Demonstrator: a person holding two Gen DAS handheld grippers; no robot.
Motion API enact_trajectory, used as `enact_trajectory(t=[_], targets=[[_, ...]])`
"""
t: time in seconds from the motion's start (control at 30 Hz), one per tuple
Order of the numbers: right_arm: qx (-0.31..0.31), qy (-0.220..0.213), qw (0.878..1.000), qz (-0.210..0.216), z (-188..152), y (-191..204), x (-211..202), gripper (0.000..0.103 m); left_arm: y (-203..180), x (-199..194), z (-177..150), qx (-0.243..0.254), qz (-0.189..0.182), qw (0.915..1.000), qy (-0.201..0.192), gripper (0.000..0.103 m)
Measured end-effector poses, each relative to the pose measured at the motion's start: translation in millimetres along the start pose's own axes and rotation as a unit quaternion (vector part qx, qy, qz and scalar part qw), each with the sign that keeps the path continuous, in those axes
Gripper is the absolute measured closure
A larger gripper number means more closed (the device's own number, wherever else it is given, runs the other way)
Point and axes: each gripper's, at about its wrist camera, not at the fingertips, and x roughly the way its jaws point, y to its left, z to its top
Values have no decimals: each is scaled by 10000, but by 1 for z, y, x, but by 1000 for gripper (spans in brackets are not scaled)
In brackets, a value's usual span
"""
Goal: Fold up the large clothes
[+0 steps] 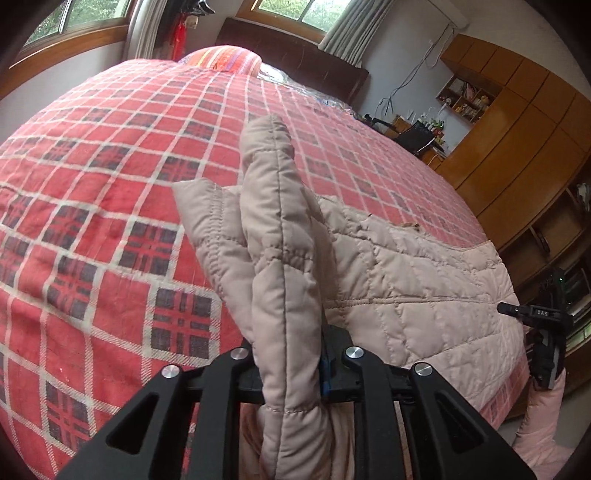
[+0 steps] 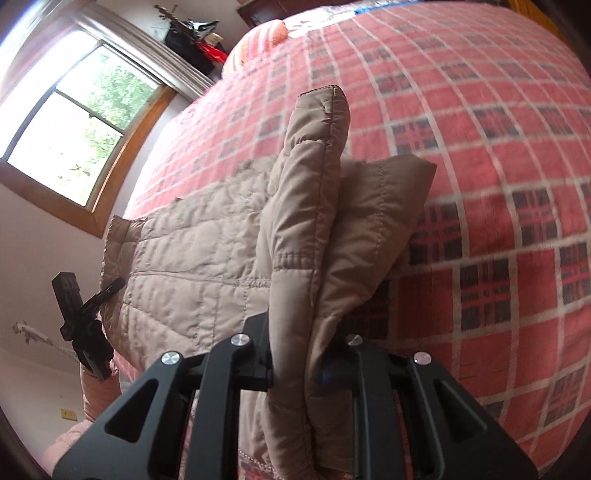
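Nearest to me, I count two grippers, each clamped on a bunched fold of one beige quilted jacket point(image 1: 406, 280). My left gripper point(image 1: 291, 373) has its jaws closed on a thick padded fold that stands straight up out of them; my right gripper point(image 2: 295, 365) pinches a similar upright fold the same way. In the left wrist view the right gripper appears as a black frame at the jacket's far right edge, and on it I can read the letters "DAS"; no other writing is legible to me. In the right wrist view the left gripper shows as a black frame at the jacket's left edge.

The jacket lies on the near side of one bed point(image 1: 110, 184), at its edge, with part hanging down off the side. Its long axis runs sideways between my two grippers, along the bed's near edge, with the quilted body spread flat between the two raised folds.

The bed is covered by one red plaid blanket with white lines and dark checks. Beyond the jacket, at the far end of the bed, I see one striped pillow point(image 1: 225, 59) against a dark headboard point(image 1: 295, 55). Past the bed are two windows point(image 1: 74, 18) and wooden cabinets point(image 1: 517, 129) to the right of the bed.
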Motion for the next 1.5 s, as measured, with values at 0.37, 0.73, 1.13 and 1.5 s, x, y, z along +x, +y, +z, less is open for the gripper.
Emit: enact_trajectory(t=[0.37, 0.73, 1.13, 1.5], targets=[[87, -39, 9998, -177, -14, -9, 19, 68, 14, 17, -13, -30, 149, 9999, 5, 63], [-82, -510, 9942, -941, -29, 6, -26, 51, 8, -30, -16, -127, 616, 9975, -330, 55], [-898, -402, 9857, -1370, -28, 70, -31, 74, -49, -77, -21, 628, 1006, 9894, -839, 50], [-1196, 533, 9783, -1605, -29, 111, 28, 88, -71, -41, -35, 842, 1077, 9899, -373, 50]])
